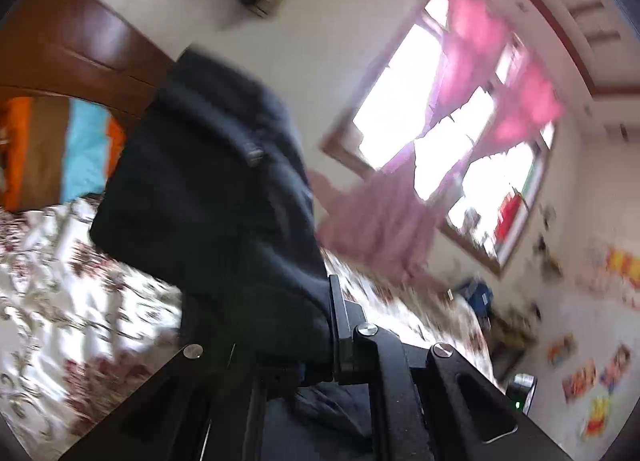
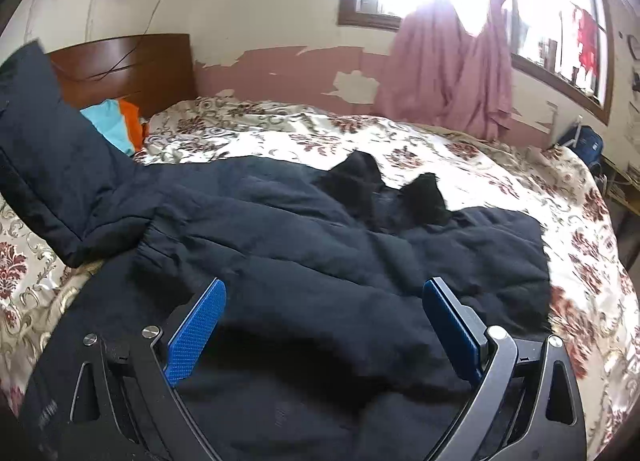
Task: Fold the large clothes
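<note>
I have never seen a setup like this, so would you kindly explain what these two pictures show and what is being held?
A person holds a two-finger gripper in each hand, and each carries a fisheye camera looking along its fingers. In the left wrist view, the left gripper is shut on a sleeve of the dark jacket, lifted above the floral bedspread. In the right wrist view, the right gripper is open, its blue pads apart over the jacket, holding nothing. The jacket lies spread on the bed, under a pink curtain.
</note>
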